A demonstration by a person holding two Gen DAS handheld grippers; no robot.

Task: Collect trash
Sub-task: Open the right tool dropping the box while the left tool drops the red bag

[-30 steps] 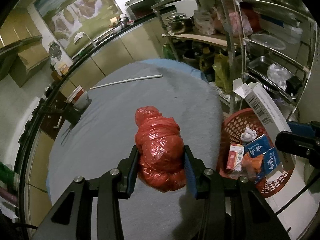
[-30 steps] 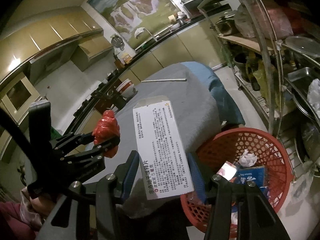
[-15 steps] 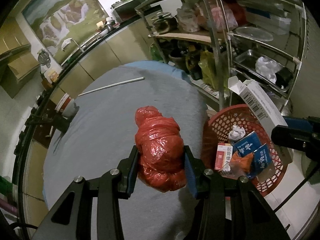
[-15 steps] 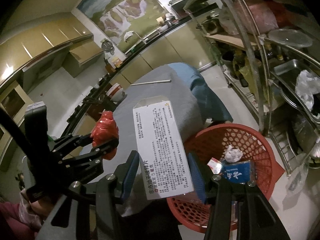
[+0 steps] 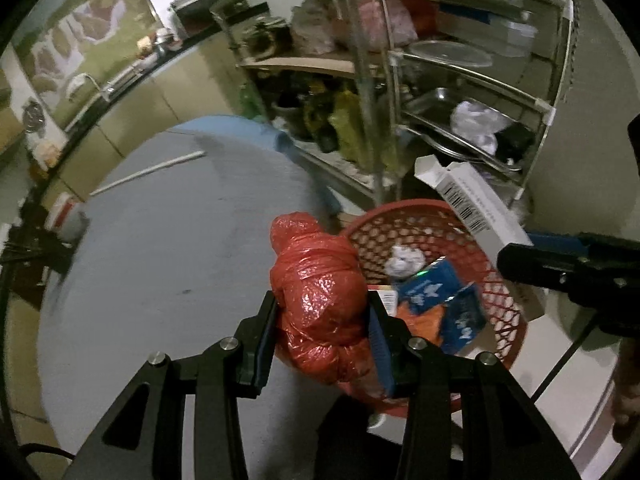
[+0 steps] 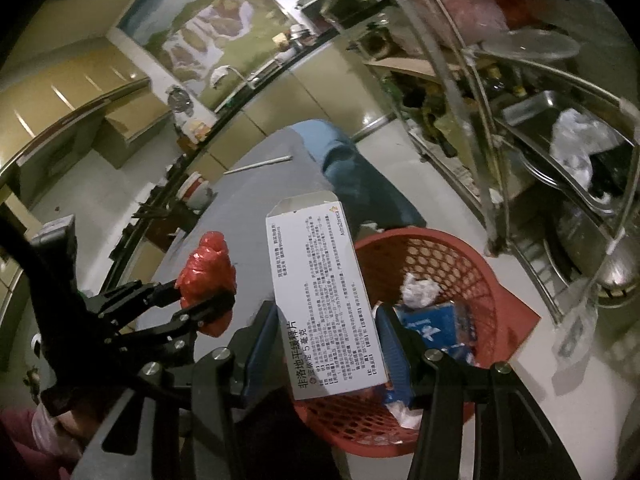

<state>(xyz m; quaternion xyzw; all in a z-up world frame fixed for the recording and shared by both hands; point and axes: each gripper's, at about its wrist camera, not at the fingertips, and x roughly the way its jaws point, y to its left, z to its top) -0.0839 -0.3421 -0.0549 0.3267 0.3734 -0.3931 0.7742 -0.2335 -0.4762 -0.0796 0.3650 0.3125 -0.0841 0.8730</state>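
Right now my left tongs (image 5: 322, 334) are clamped on a crumpled red plastic bag (image 5: 320, 300), both pads pressing into its sides so that the bundle bulges up and out past the fingertips. In the right wrist view those same left tongs (image 6: 206, 304) show off to my left, with the red bag (image 6: 208, 276) pinched at their tips.

My right tongs (image 6: 328, 344) are closed on a white medicine box (image 6: 324, 300), gripped across its lower half, the printed face turned up toward the camera and the open flap end pointing away from me. From the left wrist view the box (image 5: 476, 208) sticks out of the right tongs (image 5: 520, 256) at my right, its barcode side showing.

Just beyond and below both pairs of tongs sits a red mesh basket (image 5: 416, 224) on the floor. Inside it lie a crumpled white paper wad (image 6: 418, 290), blue packets (image 5: 432, 284) and some orange packaging. The box hangs over the basket's near rim; the red bag hangs at the basket's left edge, beside the grey desk (image 5: 172, 248).

Farther along the desk lies a thin white rod (image 5: 152, 172). To the right of the tongs, behind the basket, stands a metal shelf rack (image 5: 472, 76) loaded with trays and bags.
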